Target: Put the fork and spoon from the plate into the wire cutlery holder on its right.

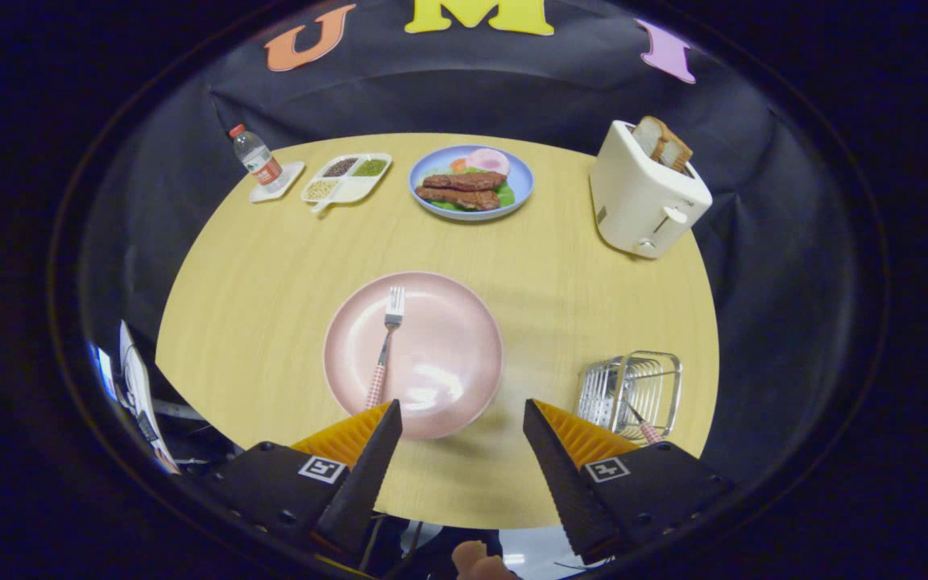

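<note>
Gripper (461, 427) hovering low over the near edge of the round pale wooden table (271, 274), fingers spread wide apart, clutching nothing. Between the fingertips and just ahead: the round pink plate (448, 354), near rim sitting right in the gap. On the plate, a metal fork with a pink checked handle (384, 348), lying left of the plate's centre, tines pointing to twelve o'clock, handle end trailing to about six, close to the left finger's tip (387, 415) but apart from it. No contact with the fork, none with the plate.

At roughly three to four o'clock from the plate, well clear of its rim: the silver wire cutlery holder (633, 391), standing on the table just beyond the right finger (540, 423). Inside it already, a slim utensil with a pink checked handle (641, 425), leaning toward the near right corner; head end hidden among the wires, so spoon or not, hard to say for certain.

Farther off, at twelve o'clock from the pink plate: a blue plate of toy food (470, 187), with brown strips, green leaves and a pink slice. At eleven o'clock, a white divided tray of grains (348, 179), and beside that a small clear water bottle with a red cap (255, 158) on a white coaster. At two o'clock, a cream toaster (645, 193) with bread slices poking up from its slot.
</note>
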`<control>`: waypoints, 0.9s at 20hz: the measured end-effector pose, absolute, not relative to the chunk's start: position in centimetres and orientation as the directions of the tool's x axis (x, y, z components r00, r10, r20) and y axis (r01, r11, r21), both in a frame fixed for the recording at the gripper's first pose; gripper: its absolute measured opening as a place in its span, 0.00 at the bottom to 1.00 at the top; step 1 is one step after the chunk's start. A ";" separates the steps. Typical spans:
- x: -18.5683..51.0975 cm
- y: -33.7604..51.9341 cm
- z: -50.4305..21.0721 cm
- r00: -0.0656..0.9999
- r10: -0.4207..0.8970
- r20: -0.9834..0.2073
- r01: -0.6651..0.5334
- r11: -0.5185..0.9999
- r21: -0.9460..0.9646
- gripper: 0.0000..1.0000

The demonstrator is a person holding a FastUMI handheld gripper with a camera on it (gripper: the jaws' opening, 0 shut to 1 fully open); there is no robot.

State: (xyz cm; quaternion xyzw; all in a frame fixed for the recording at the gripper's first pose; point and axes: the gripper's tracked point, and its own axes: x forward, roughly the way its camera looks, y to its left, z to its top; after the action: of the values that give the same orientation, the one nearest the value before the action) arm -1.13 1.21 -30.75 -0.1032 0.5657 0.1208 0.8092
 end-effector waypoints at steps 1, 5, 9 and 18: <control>-1.5 2.3 -31.4 0.340 0.092 -0.936 -0.308 0.951 -0.018 0.92; -2.6 5.0 -34.1 0.336 0.110 -0.935 -0.256 0.966 0.022 0.91; -2.8 6.6 -36.7 0.336 0.103 -0.936 -0.223 0.974 0.027 0.92; -1.7 9.9 -39.8 0.507 0.085 -0.858 -0.226 0.973 -0.037 0.80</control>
State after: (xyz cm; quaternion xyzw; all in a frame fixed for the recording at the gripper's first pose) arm -1.69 9.86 -39.84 -0.0720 0.4885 0.0899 0.8649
